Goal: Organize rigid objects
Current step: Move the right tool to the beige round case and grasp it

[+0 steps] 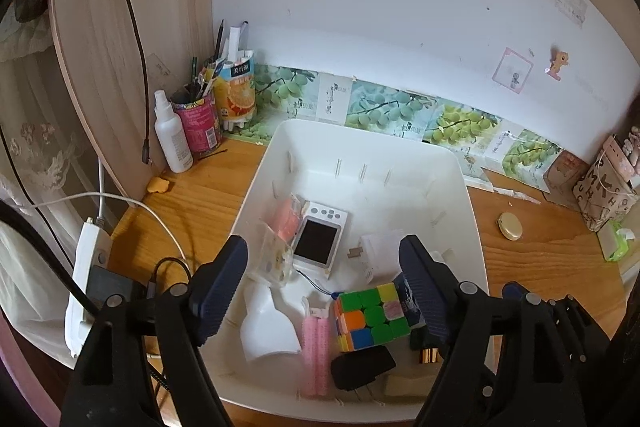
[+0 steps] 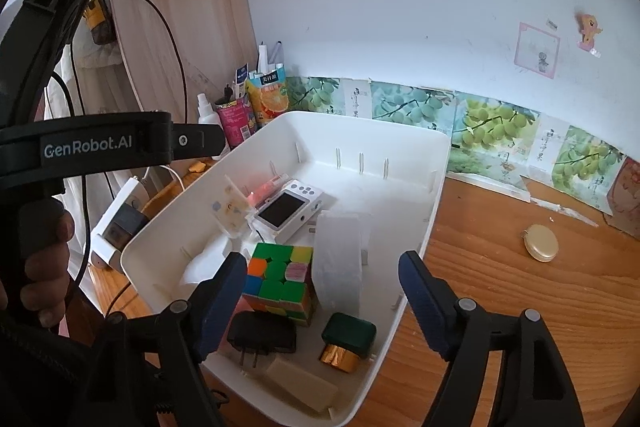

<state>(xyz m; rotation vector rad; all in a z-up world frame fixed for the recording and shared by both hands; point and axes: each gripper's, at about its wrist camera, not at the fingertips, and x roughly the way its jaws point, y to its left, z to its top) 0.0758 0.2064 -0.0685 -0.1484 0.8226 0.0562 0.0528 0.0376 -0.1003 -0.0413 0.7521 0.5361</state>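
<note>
A white plastic bin (image 1: 460, 195) (image 2: 436, 163) stands on the wooden desk. It holds a scrambled puzzle cube (image 1: 370, 315) (image 2: 280, 279), a small white camera (image 1: 318, 239) (image 2: 286, 209), a black plug adapter (image 1: 362, 367) (image 2: 262, 337), a pink hair roller (image 1: 316, 359), a green-capped gold bottle (image 2: 346, 341), a beige block (image 2: 300, 389) and clear cases. My left gripper (image 1: 324, 291) is open and empty above the bin's near half. My right gripper (image 2: 322, 301) is open and empty over the bin's near right corner. A round gold compact (image 1: 510, 225) (image 2: 542, 243) lies on the desk right of the bin.
Pen cups (image 1: 198, 123), an orange juice carton (image 1: 236, 95) and a white spray bottle (image 1: 172, 139) stand at the back left. A power strip with cables (image 1: 86, 275) lies at the left edge. Paper bags (image 1: 608, 195) and a tissue pack (image 1: 618, 241) sit at the far right.
</note>
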